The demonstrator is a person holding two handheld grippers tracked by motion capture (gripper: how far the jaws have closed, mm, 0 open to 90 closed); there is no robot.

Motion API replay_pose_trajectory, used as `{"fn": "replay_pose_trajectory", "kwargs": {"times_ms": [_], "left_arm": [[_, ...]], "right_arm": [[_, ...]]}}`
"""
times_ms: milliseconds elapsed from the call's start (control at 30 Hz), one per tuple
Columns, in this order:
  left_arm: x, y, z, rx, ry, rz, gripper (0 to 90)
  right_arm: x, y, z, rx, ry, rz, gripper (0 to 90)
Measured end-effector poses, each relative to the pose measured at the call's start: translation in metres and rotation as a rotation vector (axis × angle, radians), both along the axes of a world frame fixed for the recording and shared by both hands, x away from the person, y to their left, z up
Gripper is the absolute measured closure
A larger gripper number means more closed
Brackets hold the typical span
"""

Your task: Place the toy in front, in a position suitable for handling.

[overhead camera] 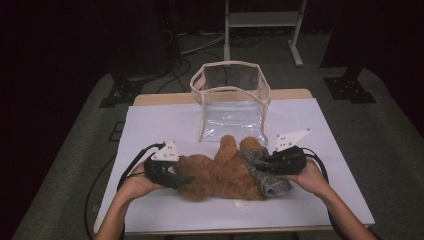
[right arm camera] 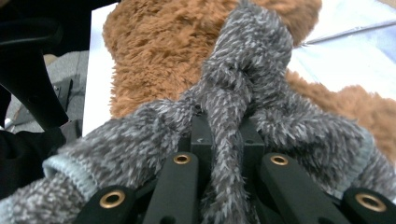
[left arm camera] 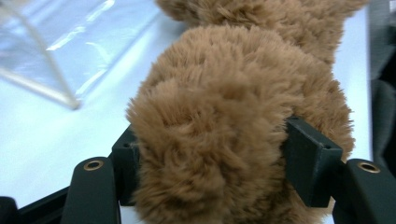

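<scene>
Your left gripper (left arm camera: 212, 161) clamps a shaggy brown limb of the plush bear (overhead camera: 220, 172) lying mid-table; your right gripper (right arm camera: 226, 144) pinches a fold of its fuzzy grey knit garment (right arm camera: 247, 84), jaws nearly together.

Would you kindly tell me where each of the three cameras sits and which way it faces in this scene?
High view: above the person's side, looking forward and down on the white table, clear bag and brown plush toy; both forearms, left gripper and right gripper show.
Left gripper view: rides the left gripper, looking along its fingers, which flank the plush toy.
Right gripper view: rides the right gripper, looking along its fingers, shut on the toy's grey knit garment.
All three share the plush toy.
</scene>
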State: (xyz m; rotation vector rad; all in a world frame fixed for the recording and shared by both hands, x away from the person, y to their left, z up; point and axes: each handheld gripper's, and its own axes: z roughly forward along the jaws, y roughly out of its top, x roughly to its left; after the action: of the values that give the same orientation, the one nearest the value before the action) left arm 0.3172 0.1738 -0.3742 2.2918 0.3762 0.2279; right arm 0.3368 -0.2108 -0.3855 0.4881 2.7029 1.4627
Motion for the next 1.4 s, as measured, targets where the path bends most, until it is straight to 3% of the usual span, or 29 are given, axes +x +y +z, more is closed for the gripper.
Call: {"fn": "replay_pose_trajectory", "kwargs": {"times_ms": [133,300,467,667,800,867,967,1000,1033,1100,1133,1200,1267,1400], "left_arm": [[0.002,-0.009,-0.001,0.002,0.005,-0.013,34.6],[0.006,-0.041,0.001,0.035,0.006,-0.075,37.0],[0.006,-0.066,0.003,0.021,0.008,-0.111,36.8],[0.009,-0.064,0.006,0.028,0.004,-0.103,35.8],[0.008,-0.05,0.002,-0.023,0.021,-0.074,36.6],[0.008,-0.049,0.002,-0.027,0.018,-0.075,36.4],[0.005,-0.047,0.001,-0.035,0.009,-0.081,35.2],[0.004,-0.046,0.001,-0.036,0.005,-0.08,34.3],[0.003,-0.045,0.002,-0.033,-0.006,-0.081,33.7],[0.002,-0.044,0.002,-0.034,-0.013,-0.082,33.1],[0.001,-0.043,0.003,-0.031,-0.02,-0.087,33.0],[0.0,-0.043,0.003,-0.03,-0.023,-0.087,33.0],[-0.001,-0.044,0.003,-0.034,-0.022,-0.085,33.3],[-0.002,-0.042,0.004,-0.033,-0.025,-0.088,34.2]], "right_arm": [[-0.001,-0.012,-0.006,0.01,0.016,-0.027,80.6],[-0.002,-0.036,-0.007,0.017,0.031,-0.064,80.6],[-0.007,-0.055,-0.004,0.007,0.033,-0.087,80.6],[-0.008,-0.062,-0.009,0.039,0.044,-0.107,80.4],[-0.004,-0.066,-0.024,0.115,0.058,-0.127,80.4],[-0.005,-0.068,-0.026,0.112,0.054,-0.134,80.4],[-0.007,-0.076,-0.033,0.071,0.05,-0.161,80.4],[-0.009,-0.083,-0.038,-0.015,0.039,-0.193,79.9],[-0.01,-0.089,-0.04,-0.037,0.034,-0.21,79.5],[-0.01,-0.094,-0.041,-0.041,0.041,-0.225,79.2],[-0.011,-0.111,-0.044,-0.059,0.04,-0.281,78.8],[-0.011,-0.116,-0.045,-0.064,0.042,-0.296,78.8],[-0.012,-0.137,-0.048,-0.068,0.04,-0.346,78.8],[-0.016,-0.153,-0.049,-0.072,0.03,-0.383,78.5]]}}
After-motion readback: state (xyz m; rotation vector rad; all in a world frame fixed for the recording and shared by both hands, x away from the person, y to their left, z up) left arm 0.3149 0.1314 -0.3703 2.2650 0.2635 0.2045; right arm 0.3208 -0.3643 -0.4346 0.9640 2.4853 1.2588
